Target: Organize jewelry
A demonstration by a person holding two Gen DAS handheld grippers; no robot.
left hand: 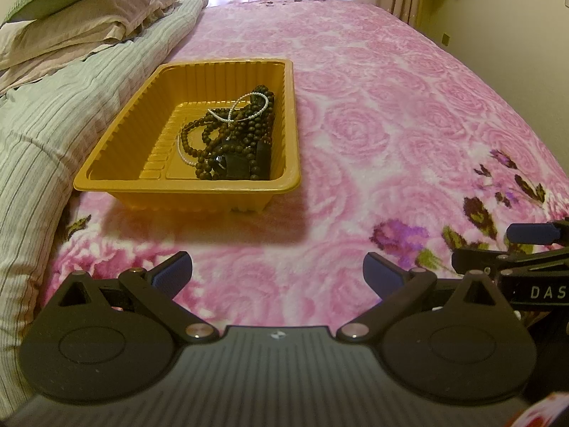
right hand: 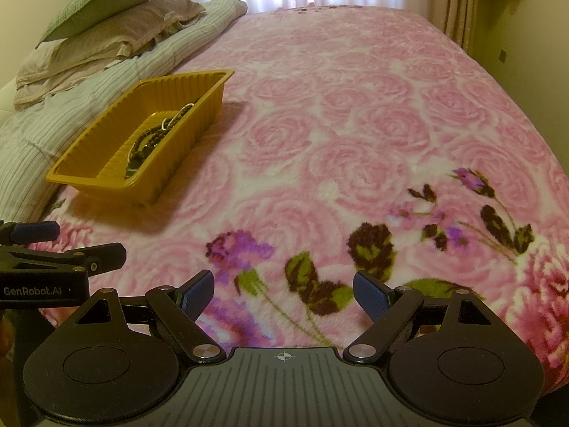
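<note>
Both claws, left claw [left hand: 277, 272] and right claw [right hand: 283, 293], gape wide, empty, above the bedspread [left hand: 391, 124]; beads [left hand: 227, 135] in yellow tray [left hand: 185, 185].

Left claw [left hand: 277, 270], right claw [right hand: 283, 293] agape

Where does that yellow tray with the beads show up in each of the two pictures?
Left wrist view: the yellow tray sits left of center on the pink bedspread, straight ahead of the open left claw.
Right wrist view: the tray lies far to the left, side-on, well away from the open right claw.
Shared landmark: the striped quilt beside the tray.
</note>
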